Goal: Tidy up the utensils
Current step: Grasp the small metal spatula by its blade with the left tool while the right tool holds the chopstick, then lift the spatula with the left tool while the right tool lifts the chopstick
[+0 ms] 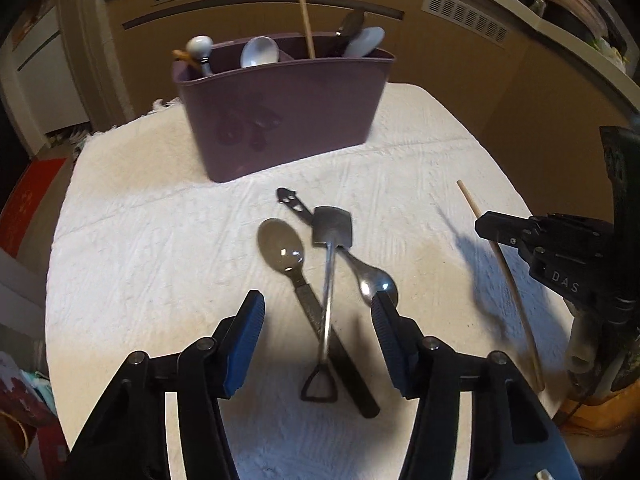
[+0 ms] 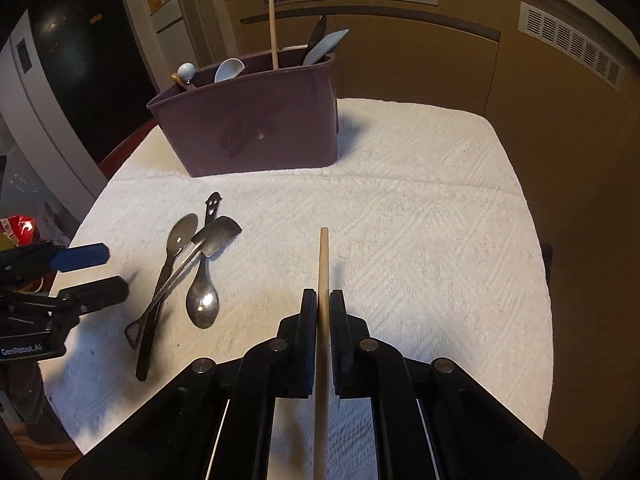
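Note:
A purple caddy stands at the back of the towel and holds white spoons, a chopstick and a dark utensil. In front of it lie a dark spoon, a shovel-shaped spoon and a metal spoon, crossing one another. My left gripper hovers open over their handles, its pads clear of them. My right gripper is shut on a wooden chopstick, which points forward above the towel.
A white textured towel covers the small table, whose edges drop off on all sides. Brown panels with vent grilles stand behind the table. A red package sits off the left edge.

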Available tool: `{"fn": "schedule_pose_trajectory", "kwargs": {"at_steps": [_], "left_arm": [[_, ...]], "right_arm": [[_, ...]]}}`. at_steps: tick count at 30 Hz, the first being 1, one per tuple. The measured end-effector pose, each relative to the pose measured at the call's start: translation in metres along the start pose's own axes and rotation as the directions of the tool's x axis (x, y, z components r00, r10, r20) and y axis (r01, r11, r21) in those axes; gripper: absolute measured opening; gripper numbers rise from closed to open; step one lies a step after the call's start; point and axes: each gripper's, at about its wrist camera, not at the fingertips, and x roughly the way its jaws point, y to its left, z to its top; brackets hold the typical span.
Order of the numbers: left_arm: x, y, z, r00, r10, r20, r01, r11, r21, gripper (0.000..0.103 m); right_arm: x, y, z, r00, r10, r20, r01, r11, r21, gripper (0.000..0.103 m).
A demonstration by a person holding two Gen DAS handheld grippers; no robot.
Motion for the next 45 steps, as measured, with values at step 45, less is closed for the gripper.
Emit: {"fn": "schedule_pose_trajectory", "kwargs": {"at_steps": [45], "left_arm": [[-0.025,-0.005,0.009,0.995,0.068,0.078,-0.065,0.997,-0.041,0.029]], "right_arm": [[-0.003,-0.013,-0.017,0.997,0.076,-0.019,-0.075,0.995,0.059,0.006]]}}
